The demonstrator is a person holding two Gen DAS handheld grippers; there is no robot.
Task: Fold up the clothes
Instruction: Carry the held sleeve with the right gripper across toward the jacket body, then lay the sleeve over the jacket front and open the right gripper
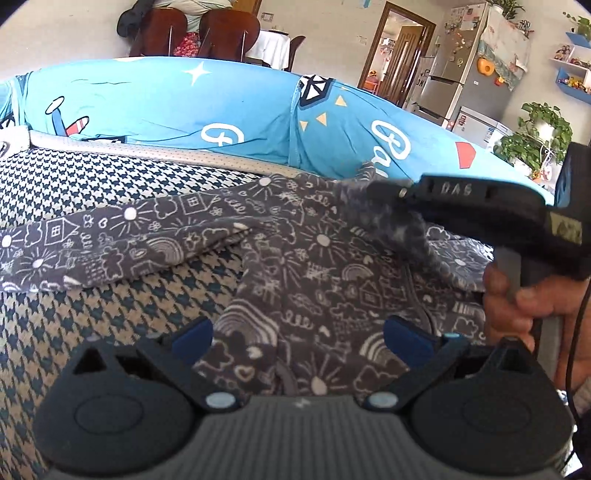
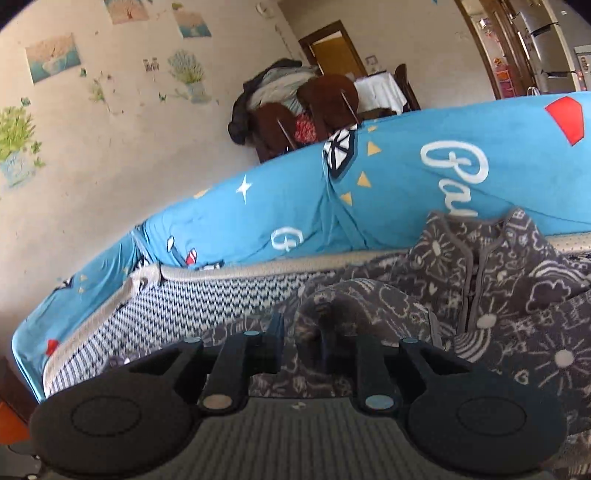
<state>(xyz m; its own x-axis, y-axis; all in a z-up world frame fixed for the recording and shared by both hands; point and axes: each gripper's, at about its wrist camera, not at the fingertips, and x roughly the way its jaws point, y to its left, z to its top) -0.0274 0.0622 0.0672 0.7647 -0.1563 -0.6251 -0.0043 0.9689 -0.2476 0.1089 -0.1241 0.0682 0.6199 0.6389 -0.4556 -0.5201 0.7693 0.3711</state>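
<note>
My left claw (image 1: 299, 334) hangs released over the grey doodle-print garment (image 1: 325, 266), which lies flat on the houndstooth couch seat (image 1: 110, 302) beneath it. My right claw (image 2: 301, 343) is partly parted; a fold of garment sits bunched between its fingers, contact unclear.

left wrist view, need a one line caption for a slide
Open left gripper hovers over a grey doodle-print garment on a houndstooth sofa while the right gripper carries its sleeve.

One grey printed garment (image 1: 314, 266) on checked sofa seat (image 1: 110, 295). One blue cover (image 1: 221, 110) behind garment. Two grippers: left gripper (image 1: 299, 338), right gripper (image 2: 303, 343). Two brown chairs (image 1: 207, 33) beyond cover.
</note>
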